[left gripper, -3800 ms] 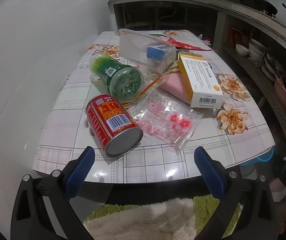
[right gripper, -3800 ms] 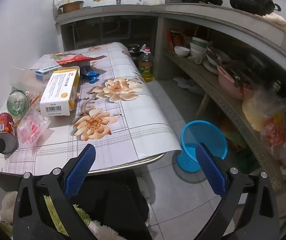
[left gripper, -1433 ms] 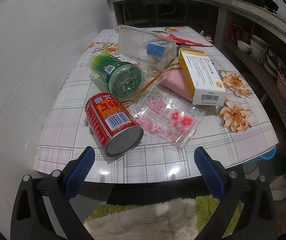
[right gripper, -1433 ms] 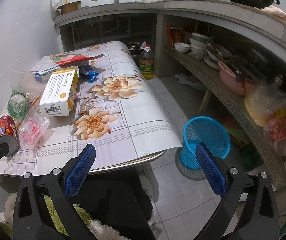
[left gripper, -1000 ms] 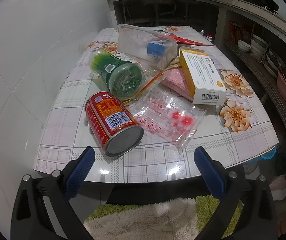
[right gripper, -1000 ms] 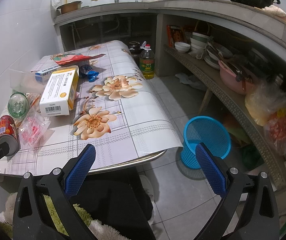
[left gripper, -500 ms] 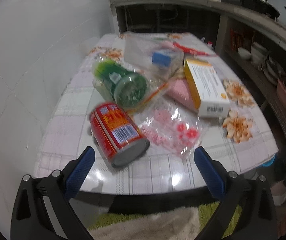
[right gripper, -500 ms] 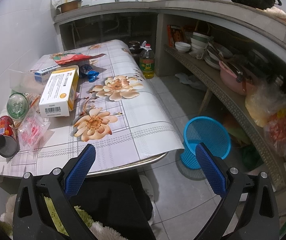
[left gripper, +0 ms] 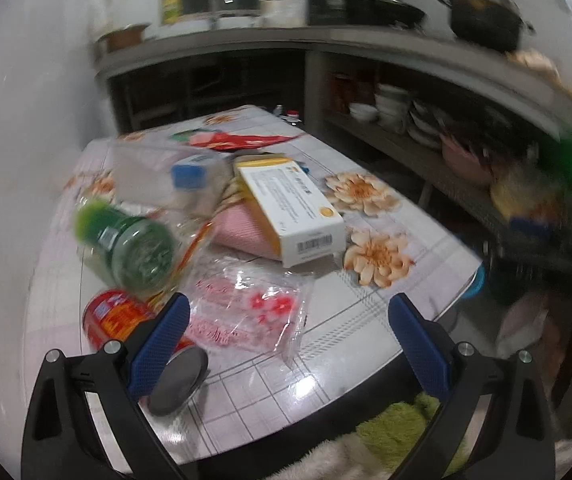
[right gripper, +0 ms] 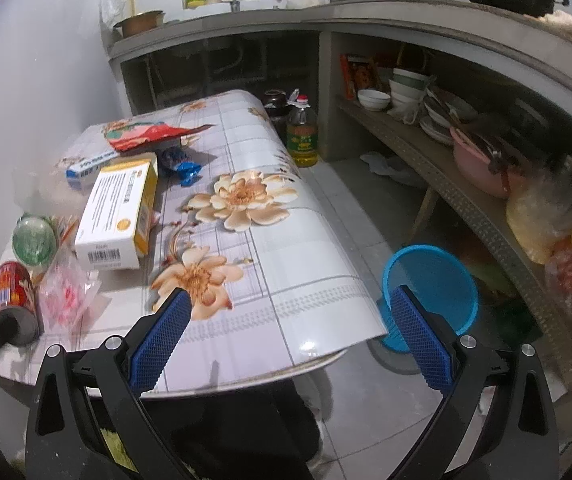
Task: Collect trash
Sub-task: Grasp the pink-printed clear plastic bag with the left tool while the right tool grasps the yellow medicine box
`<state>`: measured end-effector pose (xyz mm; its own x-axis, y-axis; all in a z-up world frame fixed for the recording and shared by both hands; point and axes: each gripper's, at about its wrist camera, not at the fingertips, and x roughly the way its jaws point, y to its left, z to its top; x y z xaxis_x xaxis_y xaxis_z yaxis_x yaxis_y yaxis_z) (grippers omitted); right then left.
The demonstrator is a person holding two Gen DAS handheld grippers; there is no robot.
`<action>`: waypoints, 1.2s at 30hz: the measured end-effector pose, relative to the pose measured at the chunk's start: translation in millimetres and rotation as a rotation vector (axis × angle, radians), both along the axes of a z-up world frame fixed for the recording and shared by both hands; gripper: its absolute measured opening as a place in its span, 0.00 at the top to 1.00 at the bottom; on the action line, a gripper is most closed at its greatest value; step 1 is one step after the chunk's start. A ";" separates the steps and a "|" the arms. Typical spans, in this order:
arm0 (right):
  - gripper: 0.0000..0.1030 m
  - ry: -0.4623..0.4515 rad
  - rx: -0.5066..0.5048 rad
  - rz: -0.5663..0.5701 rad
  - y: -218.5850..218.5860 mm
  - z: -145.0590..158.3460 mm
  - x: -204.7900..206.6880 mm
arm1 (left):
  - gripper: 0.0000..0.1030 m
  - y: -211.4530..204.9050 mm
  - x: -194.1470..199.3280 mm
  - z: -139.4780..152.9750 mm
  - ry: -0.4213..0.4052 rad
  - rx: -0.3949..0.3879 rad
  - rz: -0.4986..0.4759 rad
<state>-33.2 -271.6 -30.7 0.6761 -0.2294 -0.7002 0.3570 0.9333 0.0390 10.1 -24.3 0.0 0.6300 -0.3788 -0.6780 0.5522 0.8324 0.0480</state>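
Both pairs of jaws stand spread wide and grasp nothing. The left gripper (left gripper: 284, 330) has swung forward and low over the near edge of the desk (left gripper: 326, 364) since half a second ago, its view now blurred with motion, so that its left pad sits just beside the red can (left gripper: 120, 318); a first pick looks close, though nothing is collected yet. Going left to right across the desk: the red can lies on its side, a smooth printed metal cylinder with a dull grey end (left gripper: 178, 376) facing the camera; behind it a green ribbed jar (left gripper: 138, 248) also lies on its side; next a crinkly clear plastic wrapper (left gripper: 252, 314) with pink print lies flat and glossy, between the two pads; then a stiff white-and-yellow cardboard box (left gripper: 290, 216) rests partly on a pink pouch (left gripper: 238, 228). The desk wears a shiny floral oilcloth. The right gripper (right gripper: 286, 338) hangs off the desk's corner, much as before, and past its right pad the blue mesh bin (right gripper: 442, 280), round and flared, waits on the tiled floor.
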 end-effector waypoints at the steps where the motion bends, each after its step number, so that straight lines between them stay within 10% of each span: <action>1: 0.07 -0.001 0.007 -0.001 -1.5 0.2 2.6 | 0.06 -6.6 -2.0 -3.2 -0.016 0.032 -0.015; 14: 0.07 -0.003 0.102 0.064 -3.7 -2.4 41.7 | 0.40 -46.6 18.4 -63.1 -0.041 0.425 -0.058; 24: 0.07 0.050 0.503 0.353 14.7 -2.8 127.1 | 0.80 -39.8 33.8 -74.2 0.024 0.401 -0.036; 36: 0.08 0.231 0.356 0.444 75.9 -26.4 202.1 | 0.92 -48.8 12.4 -69.2 -0.084 0.392 -0.076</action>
<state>169.0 -195.8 -57.1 0.4752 0.3144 -0.8218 -0.0270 0.9387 0.3435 22.5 -73.2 -69.3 0.6694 -0.1495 -0.7277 0.5920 0.6991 0.4010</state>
